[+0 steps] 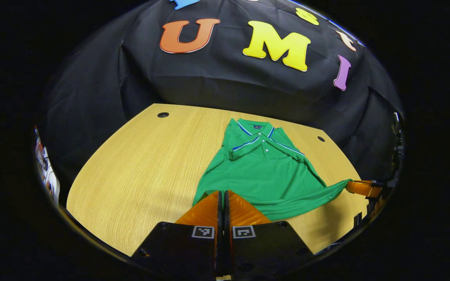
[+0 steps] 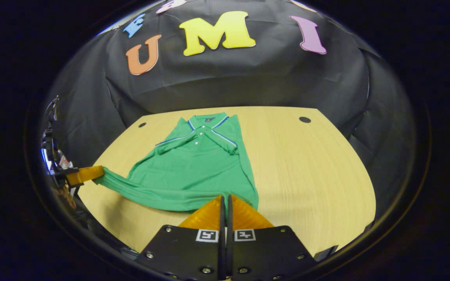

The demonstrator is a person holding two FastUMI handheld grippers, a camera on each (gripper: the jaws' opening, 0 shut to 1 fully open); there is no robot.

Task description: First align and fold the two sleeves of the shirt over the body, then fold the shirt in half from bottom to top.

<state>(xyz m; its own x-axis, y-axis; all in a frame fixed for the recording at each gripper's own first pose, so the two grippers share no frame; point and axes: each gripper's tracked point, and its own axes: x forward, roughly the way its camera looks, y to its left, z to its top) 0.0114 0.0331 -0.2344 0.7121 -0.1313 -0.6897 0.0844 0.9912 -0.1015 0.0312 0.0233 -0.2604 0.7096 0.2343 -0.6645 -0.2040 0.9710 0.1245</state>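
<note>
On the wooden table (image 1: 139, 171), green shirt (image 1: 264, 171), hem corners pinched by left claw (image 1: 223, 193) and right claw (image 2: 225, 197).

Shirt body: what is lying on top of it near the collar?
Both sleeves lie folded across the chest of the shirt, below the collar. The fabric beneath them is covered.

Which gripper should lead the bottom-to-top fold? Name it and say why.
Neither clearly: left gripper and right gripper each appear shut on a bottom corner of the shirt, sleeves already folded. Likely lift both together.
</note>
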